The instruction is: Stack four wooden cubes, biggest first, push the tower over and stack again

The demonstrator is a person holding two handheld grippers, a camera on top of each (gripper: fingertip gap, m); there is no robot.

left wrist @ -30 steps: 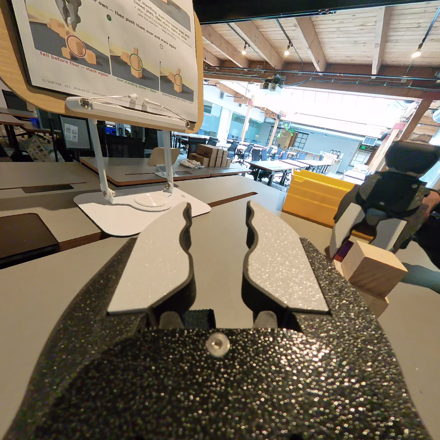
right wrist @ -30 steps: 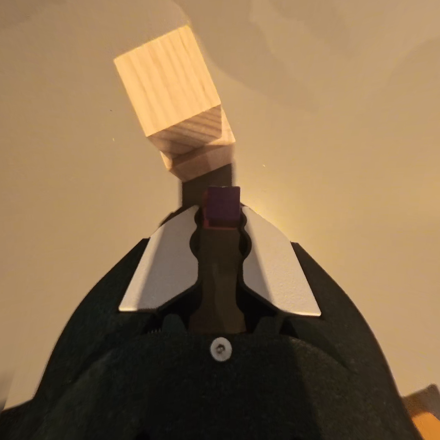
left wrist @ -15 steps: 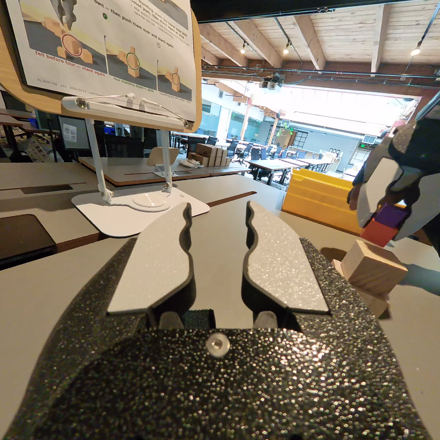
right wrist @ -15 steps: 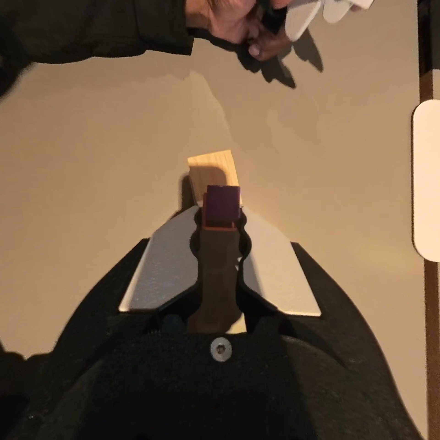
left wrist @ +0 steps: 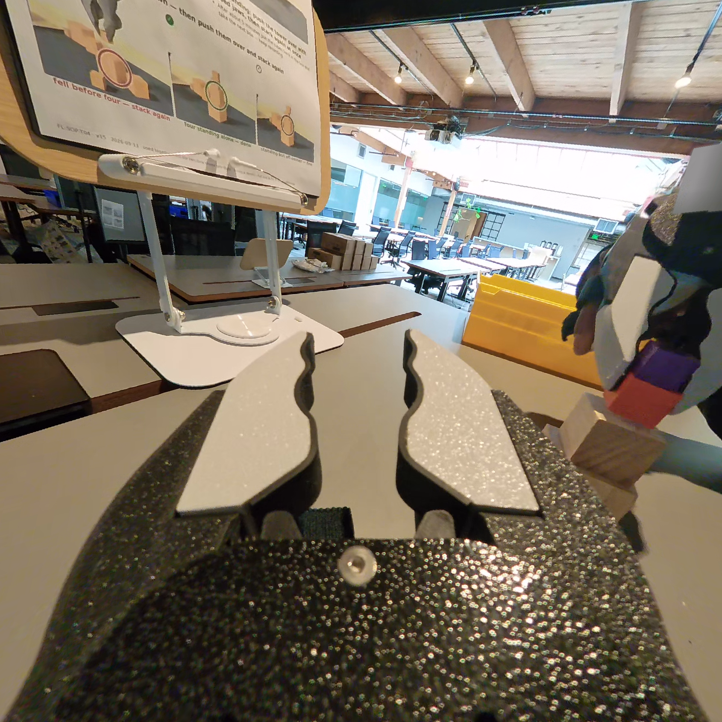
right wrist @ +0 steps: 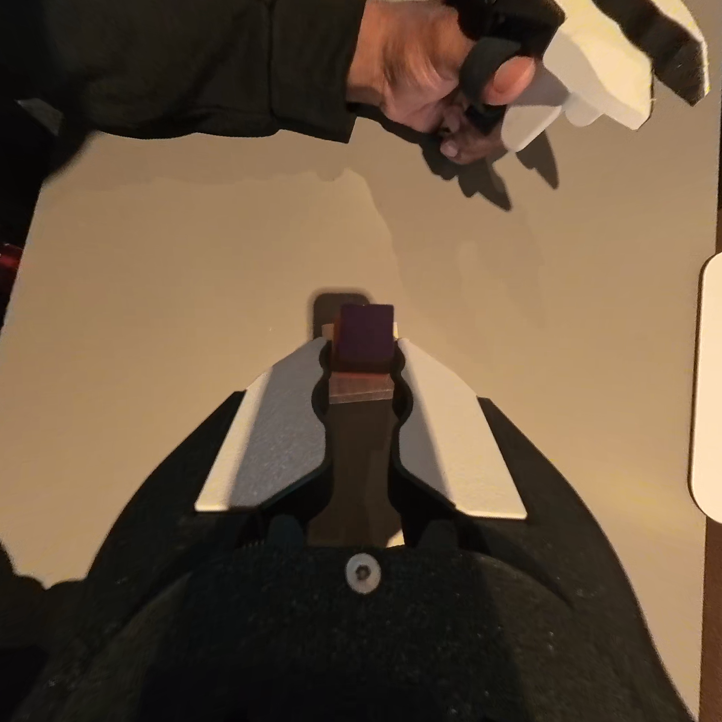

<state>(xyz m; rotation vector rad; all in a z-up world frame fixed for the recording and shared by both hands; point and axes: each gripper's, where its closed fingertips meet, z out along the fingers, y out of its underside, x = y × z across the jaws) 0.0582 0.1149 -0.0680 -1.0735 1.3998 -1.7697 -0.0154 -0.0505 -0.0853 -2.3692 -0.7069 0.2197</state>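
My left gripper (left wrist: pixel 357 336) is open and empty, held still above the grey table (left wrist: pixel 78 508). At the far right of the left wrist view, my right gripper (left wrist: pixel 660 371) is shut on a small purple cube (left wrist: pixel 664 367) with a red cube (left wrist: pixel 640 402) directly under it. The red cube rests on the upper of two stacked plain wooden cubes (left wrist: pixel 609 445), which sits askew on the lower one (left wrist: pixel 613 496). The right wrist view looks straight down: the purple cube (right wrist: pixel 365 336) fills the fingertips and hides most of the stack.
A white document stand (left wrist: pixel 195 351) with an instruction sheet (left wrist: pixel 176 78) stands at the back left; its base edge shows in the right wrist view (right wrist: pixel 707 390). A yellow bin (left wrist: pixel 519 332) sits behind the stack. A dark pad (left wrist: pixel 31 383) lies far left. A hand (right wrist: pixel 410 78) holds the left gripper.
My right gripper lifted the purple and red cubes from beside the wooden stack, carried them over it and lowered them onto the top wooden cube. The left gripper stayed put.
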